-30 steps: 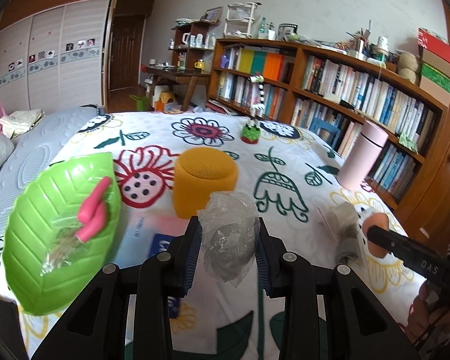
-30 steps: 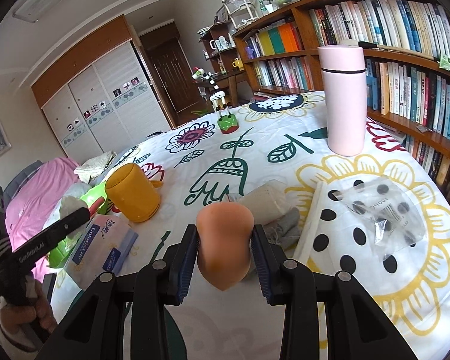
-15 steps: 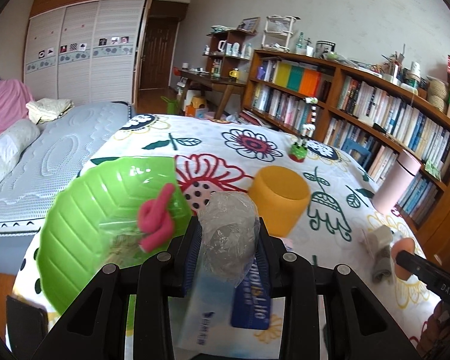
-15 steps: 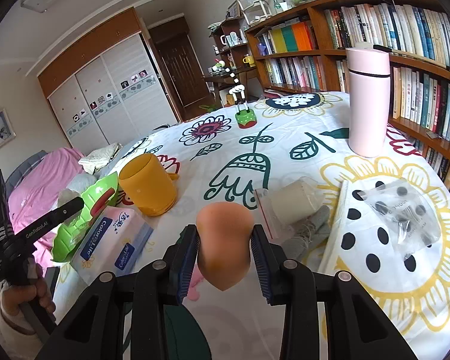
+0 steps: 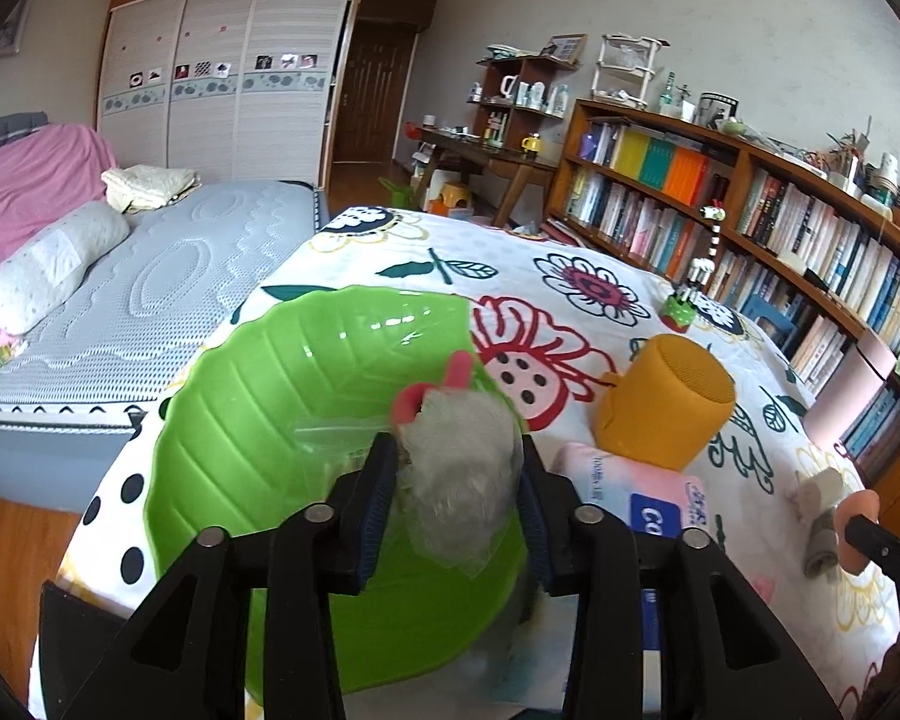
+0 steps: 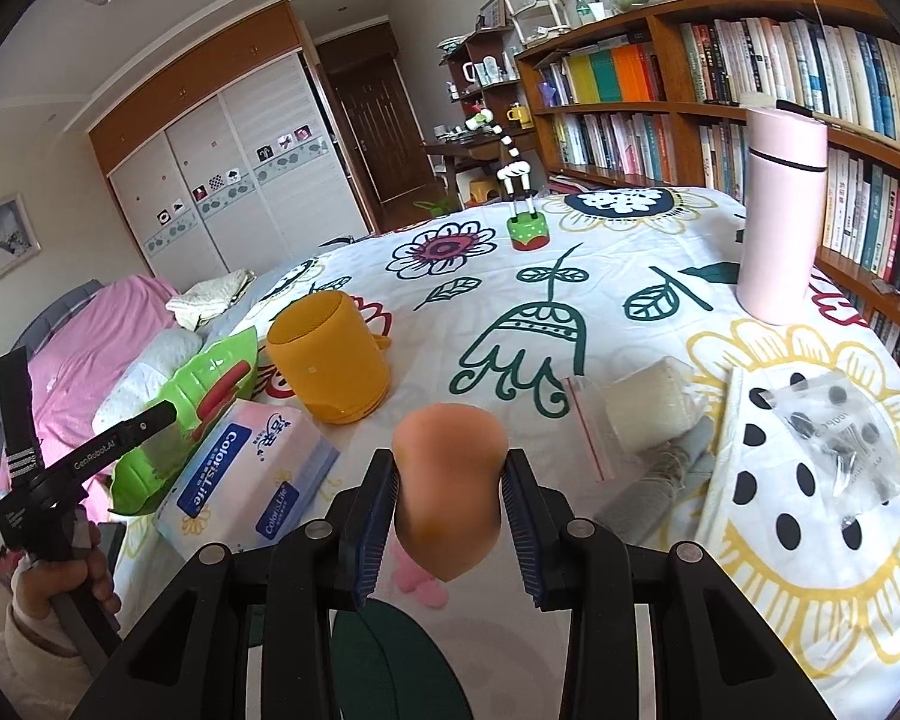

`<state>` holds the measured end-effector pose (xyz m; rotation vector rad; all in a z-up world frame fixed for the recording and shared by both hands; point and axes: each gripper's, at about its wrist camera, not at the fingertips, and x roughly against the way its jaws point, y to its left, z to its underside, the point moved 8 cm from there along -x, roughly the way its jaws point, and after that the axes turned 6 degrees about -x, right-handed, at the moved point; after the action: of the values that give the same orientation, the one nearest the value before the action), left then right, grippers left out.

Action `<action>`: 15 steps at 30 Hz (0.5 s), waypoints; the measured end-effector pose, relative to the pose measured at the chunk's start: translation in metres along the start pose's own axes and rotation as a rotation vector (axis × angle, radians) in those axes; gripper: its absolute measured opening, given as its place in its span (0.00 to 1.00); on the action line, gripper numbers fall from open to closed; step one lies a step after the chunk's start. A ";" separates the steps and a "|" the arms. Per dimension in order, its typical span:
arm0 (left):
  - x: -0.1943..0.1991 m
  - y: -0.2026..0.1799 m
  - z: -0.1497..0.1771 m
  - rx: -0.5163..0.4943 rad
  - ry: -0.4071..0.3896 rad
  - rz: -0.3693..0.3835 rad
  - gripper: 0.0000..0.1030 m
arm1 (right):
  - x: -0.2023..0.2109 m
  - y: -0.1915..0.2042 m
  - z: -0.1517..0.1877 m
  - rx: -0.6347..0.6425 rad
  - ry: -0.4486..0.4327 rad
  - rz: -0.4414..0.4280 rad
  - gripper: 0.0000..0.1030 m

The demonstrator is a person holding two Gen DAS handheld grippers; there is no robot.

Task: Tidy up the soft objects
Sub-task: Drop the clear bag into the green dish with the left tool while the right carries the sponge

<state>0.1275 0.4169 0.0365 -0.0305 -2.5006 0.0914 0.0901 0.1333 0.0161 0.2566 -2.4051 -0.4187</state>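
My left gripper (image 5: 457,501) is shut on a clear plastic bag of grey stuffing (image 5: 459,474), held over the near right part of a green leaf-shaped tray (image 5: 258,414). A pink soft piece (image 5: 450,381) lies in the tray, partly hidden behind the bag. My right gripper (image 6: 449,519) is shut on a peach egg-shaped sponge (image 6: 448,483), held above the flowered tablecloth. In the right wrist view the green tray (image 6: 204,372) shows at left with the left gripper (image 6: 150,423) beside it. A bagged white roll (image 6: 648,414) and a grey cloth (image 6: 660,483) lie on the table.
An orange cup (image 6: 330,360) and a pack of tissues (image 6: 246,480) stand between the tray and the sponge. A tall pink flask (image 6: 780,228), a bag of small dark parts (image 6: 840,438), a zebra figure (image 6: 519,204), bookshelves and a bed (image 5: 168,276) surround the table.
My left gripper has carried the bag leftward, from in front of the orange cup to over the green tray. My right gripper with the sponge has shifted slightly left.
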 end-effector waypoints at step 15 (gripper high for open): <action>0.013 0.031 0.008 0.020 -0.009 -0.046 0.66 | -0.017 0.061 -0.007 0.099 0.006 -0.075 0.38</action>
<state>0.1121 0.4479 0.0355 0.0356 -2.5073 0.0977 0.1033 0.1936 0.0337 0.3926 -2.4190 -0.3318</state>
